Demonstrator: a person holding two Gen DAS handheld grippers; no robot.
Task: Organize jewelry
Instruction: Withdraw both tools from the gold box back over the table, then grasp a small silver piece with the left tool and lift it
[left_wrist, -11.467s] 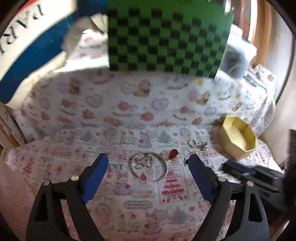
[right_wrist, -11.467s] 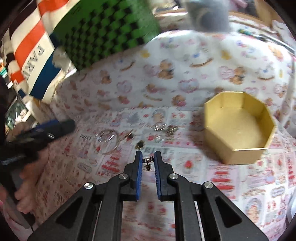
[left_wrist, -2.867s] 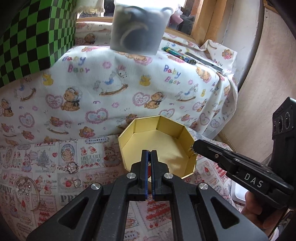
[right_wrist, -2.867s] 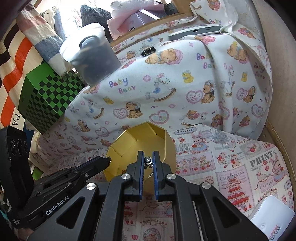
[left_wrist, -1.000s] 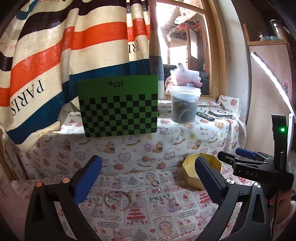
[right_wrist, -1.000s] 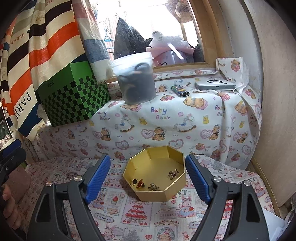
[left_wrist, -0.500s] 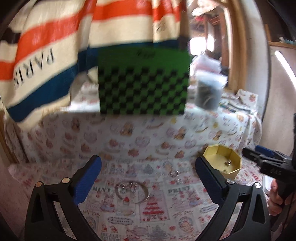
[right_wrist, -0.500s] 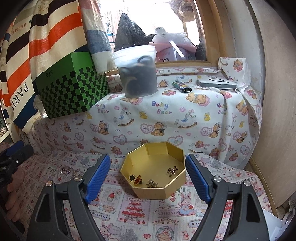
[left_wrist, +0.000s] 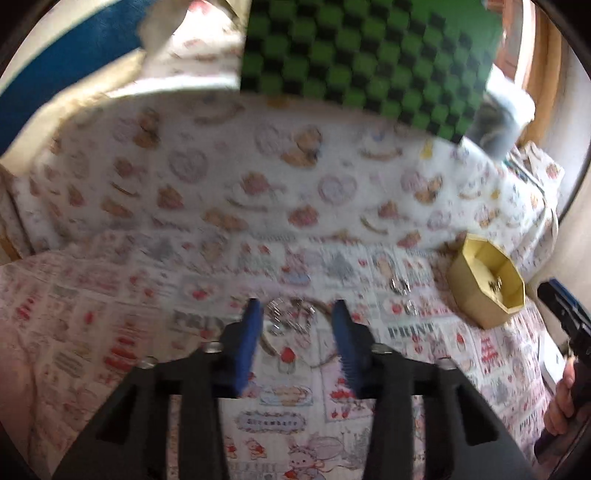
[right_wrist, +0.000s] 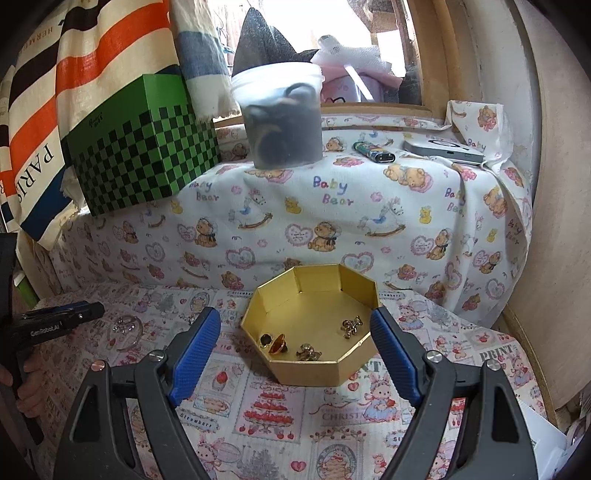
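Observation:
A gold octagonal box (right_wrist: 334, 369) sits on the printed cloth and holds several small gold jewelry pieces (right_wrist: 351, 326). It also shows in the left wrist view (left_wrist: 480, 310) at the right. My left gripper (left_wrist: 297, 314) is half open, its blue pads on either side of a silver bangle with a chain (left_wrist: 291, 321) lying on the cloth. Two small rings (left_wrist: 400, 286) lie between the bangle and the box. My right gripper (right_wrist: 295, 332) is wide open and empty, just in front of the box. The bangle also shows in the right wrist view (right_wrist: 125, 330).
A green checkered box (right_wrist: 147, 147) and a plastic tub (right_wrist: 282, 118) stand on the raised ledge behind. A lighter (right_wrist: 375, 152) and a flat grey device (right_wrist: 443, 151) lie there too. A wooden wall (right_wrist: 546, 258) bounds the right side.
My left gripper has dropped down towards the cloth and its jaws have narrowed around the bangle. My right gripper has barely moved and stays open.

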